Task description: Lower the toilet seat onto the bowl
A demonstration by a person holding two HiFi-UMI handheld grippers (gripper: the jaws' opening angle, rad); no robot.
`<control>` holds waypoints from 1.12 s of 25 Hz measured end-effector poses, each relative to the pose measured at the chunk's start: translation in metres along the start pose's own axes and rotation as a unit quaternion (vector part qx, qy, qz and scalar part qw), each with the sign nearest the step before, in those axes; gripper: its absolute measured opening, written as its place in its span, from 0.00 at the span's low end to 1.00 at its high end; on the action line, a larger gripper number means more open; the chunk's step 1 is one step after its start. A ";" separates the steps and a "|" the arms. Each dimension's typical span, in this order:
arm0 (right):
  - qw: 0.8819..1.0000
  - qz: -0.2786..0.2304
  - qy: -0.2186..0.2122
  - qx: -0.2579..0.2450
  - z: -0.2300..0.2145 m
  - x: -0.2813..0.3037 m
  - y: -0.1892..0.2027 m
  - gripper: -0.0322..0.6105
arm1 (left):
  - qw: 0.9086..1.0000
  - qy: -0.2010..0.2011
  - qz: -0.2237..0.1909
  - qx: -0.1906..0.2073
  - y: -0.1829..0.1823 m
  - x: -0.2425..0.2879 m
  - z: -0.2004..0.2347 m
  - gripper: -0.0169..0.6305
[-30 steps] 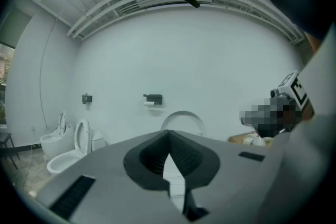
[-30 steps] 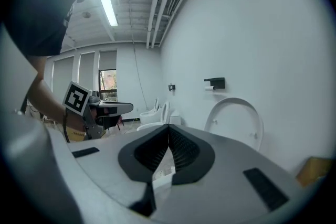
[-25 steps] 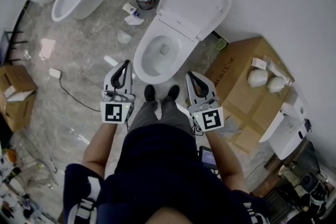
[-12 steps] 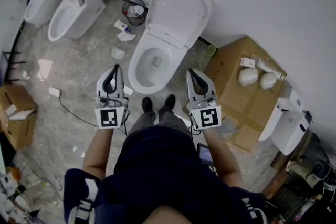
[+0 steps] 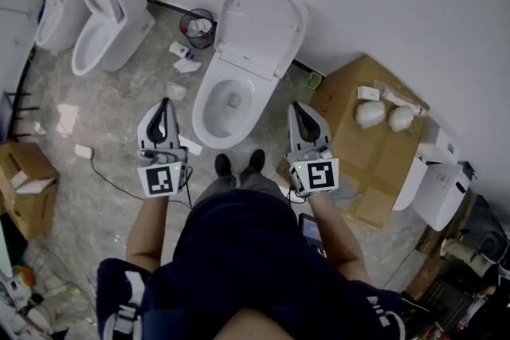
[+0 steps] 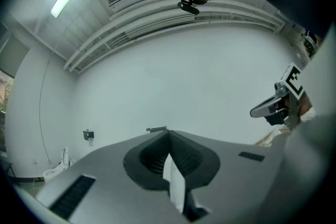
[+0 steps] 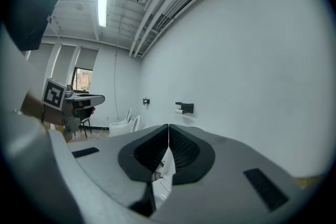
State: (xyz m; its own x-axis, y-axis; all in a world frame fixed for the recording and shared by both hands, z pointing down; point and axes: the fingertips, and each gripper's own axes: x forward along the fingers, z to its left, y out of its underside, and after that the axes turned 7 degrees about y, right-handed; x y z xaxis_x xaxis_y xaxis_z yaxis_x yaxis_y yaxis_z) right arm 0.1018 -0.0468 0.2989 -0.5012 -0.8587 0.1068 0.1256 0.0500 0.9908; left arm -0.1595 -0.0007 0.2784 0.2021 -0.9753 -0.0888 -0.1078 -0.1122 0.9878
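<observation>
The toilet seat (image 5: 261, 24) stands raised behind the toilet bowl (image 5: 209, 126), tilted back toward the white wall (image 5: 398, 4), and the bowl's rim is uncovered. The person stands at the near end of the bowl, with both shoes (image 5: 240, 163) just short of its front edge.

The left gripper (image 5: 165, 103) is held on the left of the bowl, near its front, and does not touch it. Its fingers (image 6: 149, 157) are pressed together at the tips with nothing between them. The right gripper (image 5: 296, 106) is on the right of the bowl, about level with the left one and also clear of the rim. Its fingers (image 7: 184, 152) also meet at the tips and hold nothing. Both grippers point roughly toward the wall behind the bowl, and neither touches the seat.

A large cardboard box (image 5: 362, 159) lies on the floor to the right of the bowl, with two white bundles (image 5: 386, 116) on its top. A small waste bin (image 5: 198, 26) stands left of the bowl at the foot of the wall. Scraps of paper (image 5: 182, 60) lie on the floor between the bin and the bowl. Two more toilets (image 5: 92, 16) stand well to the left of the bowl. A thin cable (image 5: 107, 177) trails over the marbled floor (image 5: 96, 115) on that side.
</observation>
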 end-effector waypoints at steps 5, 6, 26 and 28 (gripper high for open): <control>1.000 -0.002 0.010 -0.015 -0.006 -0.005 -0.009 0.08 | 1.000 0.003 -0.007 0.004 -0.005 -0.002 -0.005 0.06; 1.000 -0.004 0.014 -0.015 -0.008 -0.006 -0.011 0.09 | 1.000 0.004 -0.008 0.005 -0.005 -0.002 -0.006 0.06; 0.999 0.007 0.032 -0.032 -0.022 -0.005 -0.020 0.08 | 1.000 0.003 -0.006 0.007 -0.012 -0.005 -0.009 0.06; 0.999 0.008 0.033 -0.032 -0.023 -0.005 -0.018 0.08 | 1.000 0.002 -0.006 0.007 -0.012 -0.006 -0.009 0.06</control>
State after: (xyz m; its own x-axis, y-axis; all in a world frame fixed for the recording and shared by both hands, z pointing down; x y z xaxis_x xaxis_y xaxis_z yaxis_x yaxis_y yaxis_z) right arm 0.1217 -0.0547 0.2785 -0.4413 -0.8900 0.1148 0.1891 0.0328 0.9814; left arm -0.1503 0.0085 0.2685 0.2077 -0.9731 -0.0997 -0.1182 -0.1261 0.9850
